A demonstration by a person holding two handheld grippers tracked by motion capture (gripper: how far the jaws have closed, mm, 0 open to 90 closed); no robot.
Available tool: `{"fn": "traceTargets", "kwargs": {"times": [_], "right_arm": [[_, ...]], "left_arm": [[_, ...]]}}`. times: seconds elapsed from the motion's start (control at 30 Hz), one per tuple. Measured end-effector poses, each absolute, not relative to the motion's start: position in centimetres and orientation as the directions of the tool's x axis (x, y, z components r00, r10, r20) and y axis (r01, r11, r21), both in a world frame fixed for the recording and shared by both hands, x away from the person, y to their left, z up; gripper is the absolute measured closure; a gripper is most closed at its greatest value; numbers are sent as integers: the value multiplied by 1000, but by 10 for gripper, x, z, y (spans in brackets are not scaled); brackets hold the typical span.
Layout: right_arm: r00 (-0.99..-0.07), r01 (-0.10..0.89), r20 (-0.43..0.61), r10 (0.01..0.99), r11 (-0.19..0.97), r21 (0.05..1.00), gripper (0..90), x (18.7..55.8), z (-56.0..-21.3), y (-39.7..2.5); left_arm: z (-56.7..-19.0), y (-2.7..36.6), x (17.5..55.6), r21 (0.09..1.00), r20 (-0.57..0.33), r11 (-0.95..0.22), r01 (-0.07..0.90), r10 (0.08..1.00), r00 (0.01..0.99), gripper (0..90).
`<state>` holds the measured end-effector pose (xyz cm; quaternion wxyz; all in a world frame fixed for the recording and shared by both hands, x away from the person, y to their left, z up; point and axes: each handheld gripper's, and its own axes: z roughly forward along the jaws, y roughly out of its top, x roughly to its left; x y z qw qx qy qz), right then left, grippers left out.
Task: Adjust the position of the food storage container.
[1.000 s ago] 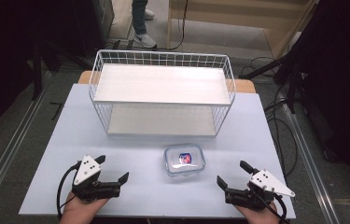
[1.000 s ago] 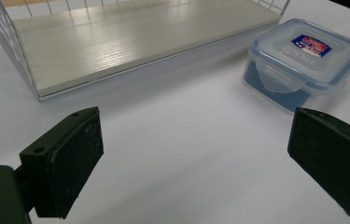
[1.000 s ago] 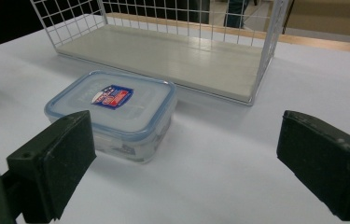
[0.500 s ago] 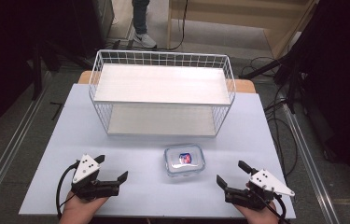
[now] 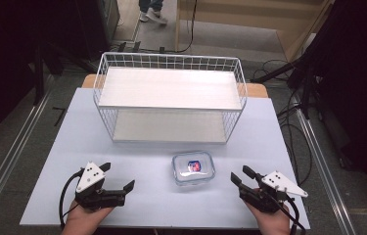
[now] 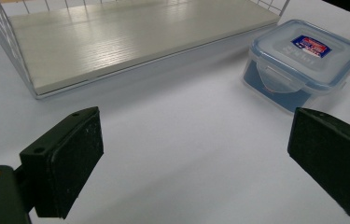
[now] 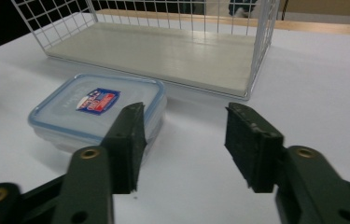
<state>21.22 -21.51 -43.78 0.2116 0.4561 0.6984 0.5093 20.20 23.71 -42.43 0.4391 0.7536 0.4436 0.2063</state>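
Observation:
A clear lidded food container (image 5: 194, 168) with a blue and red label lies on the white table's (image 5: 151, 161) near middle, shut and on its own. My left gripper (image 5: 118, 176) rests to its left, open and empty. In the left gripper view the jaws (image 6: 196, 154) stand wide apart, and the container (image 6: 303, 56) sits ahead at the right. My right gripper (image 5: 240, 175) rests to the container's right, also open and empty. In the right gripper view (image 7: 184, 135) the container (image 7: 93, 109) lies just beyond its left jaw, apart from it.
A white wire two-tier rack (image 5: 170, 88) stands behind the container, with both shelves bare; its lower shelf (image 6: 130, 37) (image 7: 163, 51) opens toward me. Cables and stands lie on the floor at the right (image 5: 293, 112). A person's feet (image 5: 151, 14) are at the far edge.

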Motion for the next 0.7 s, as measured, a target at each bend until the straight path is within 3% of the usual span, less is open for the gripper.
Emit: {"fn": "traceTargets", "kwargs": {"times": [0.07, 0.13, 0.17, 0.27, 0.7], "right_arm": [[-495, 424, 165, 853, 71, 903, 553, 215, -439, -214], [-497, 442, 174, 850, 76, 894, 651, 223, -442, -210], [-502, 454, 171, 848, 90, 886, 752, 231, -445, -205], [-505, 457, 151, 850, 115, 882, 893, 243, -448, -196], [-530, 490, 74, 845, 234, 840, 900, 281, -473, -157]], "left_arm": [[-425, 237, 202, 845, -78, -221, 487, 849, 523, 35], [-425, 238, 203, 844, -84, -217, 490, 849, 521, 35], [-425, 237, 203, 844, -85, -216, 491, 850, 520, 35], [-426, 237, 203, 845, -87, -213, 491, 850, 519, 35], [-425, 239, 202, 846, -90, -206, 492, 853, 514, 35]]}}
